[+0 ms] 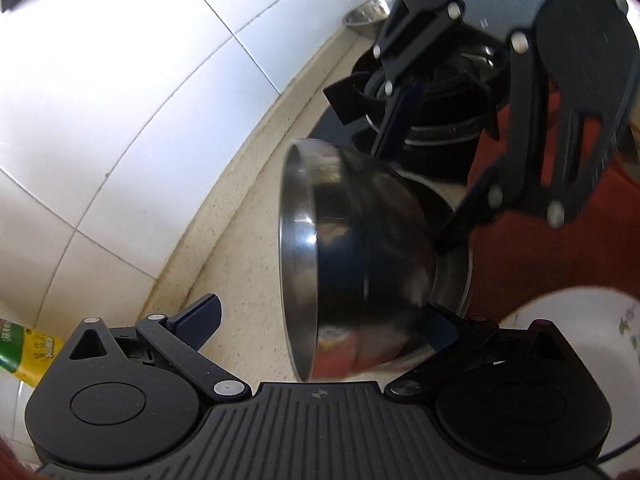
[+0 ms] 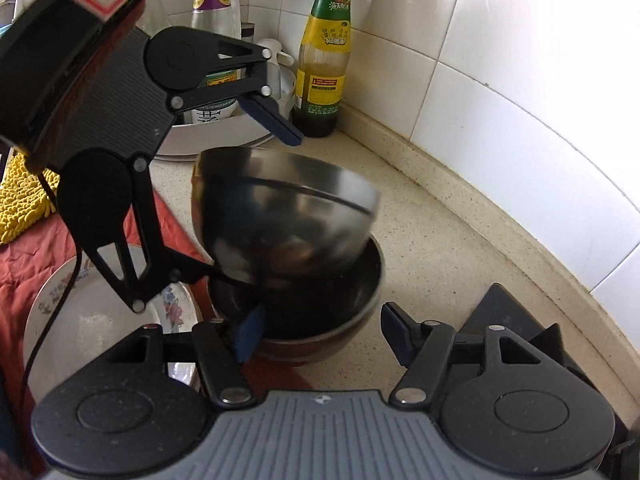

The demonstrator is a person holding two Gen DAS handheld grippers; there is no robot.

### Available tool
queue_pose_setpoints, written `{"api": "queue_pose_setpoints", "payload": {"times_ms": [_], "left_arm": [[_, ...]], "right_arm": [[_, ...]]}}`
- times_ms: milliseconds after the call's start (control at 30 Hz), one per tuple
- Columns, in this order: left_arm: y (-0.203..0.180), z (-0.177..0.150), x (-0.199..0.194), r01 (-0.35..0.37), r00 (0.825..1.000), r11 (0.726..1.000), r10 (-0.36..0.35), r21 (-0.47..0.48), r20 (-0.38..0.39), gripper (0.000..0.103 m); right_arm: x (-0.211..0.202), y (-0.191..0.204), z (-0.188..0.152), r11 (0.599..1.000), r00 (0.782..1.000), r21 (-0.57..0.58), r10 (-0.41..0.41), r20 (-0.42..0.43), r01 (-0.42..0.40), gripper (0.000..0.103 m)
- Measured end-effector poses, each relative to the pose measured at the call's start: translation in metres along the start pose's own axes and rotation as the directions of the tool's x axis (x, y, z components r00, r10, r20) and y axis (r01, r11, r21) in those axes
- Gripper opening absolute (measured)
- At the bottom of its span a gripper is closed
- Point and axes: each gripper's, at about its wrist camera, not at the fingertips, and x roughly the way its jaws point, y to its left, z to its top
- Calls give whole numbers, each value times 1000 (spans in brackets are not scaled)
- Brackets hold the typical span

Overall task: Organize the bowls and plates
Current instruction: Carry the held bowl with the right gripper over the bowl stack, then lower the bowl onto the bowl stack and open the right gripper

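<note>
a: where was the upper steel bowl (image 2: 280,216)?
b: tilted over the lower steel bowl (image 2: 320,320), near the counter's (image 2: 440,240) rear edge.
a: grippers?
b: left gripper (image 1: 320,320) spread wide, one finger inside the upper bowl; grip undetermined. right gripper (image 2: 320,336) released, straddling the lower bowl's rim.

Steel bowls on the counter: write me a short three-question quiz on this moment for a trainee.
1. True or false: the upper steel bowl sits level in the lower bowl.
2. What lies on the red cloth beside the bowls? A) flowered plate B) cutting board C) frying pan
3. Fill in: the right tool has its jaws ___.

Key: 1 false, it is tilted; 2 A; 3 open.
</note>
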Motion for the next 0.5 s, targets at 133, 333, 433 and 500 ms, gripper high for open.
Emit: {"api": "queue_pose_setpoints", "payload": {"times_ms": [133,333,433,500], "left_arm": [[-13,1,12,-5,1000,999,6,49,-19,103],[-39,-8,8,9,1000,987,-7,160,-12,103],[-37,-11,10,49,999,986,-46,160,-22,103],[-39,-12,13,93,995,980,-86,175,-49,103]], "right_arm": [[-9,-2,3,999,1000,-32,-12,-15,11,65],[-19,-6,-2,999,999,-26,-36,-34,35,66],[-18,-6,-6,1000,1000,22,-13,-18,13,66],[-18,-3,-7,999,1000,38,-10,3,10,66]]}}
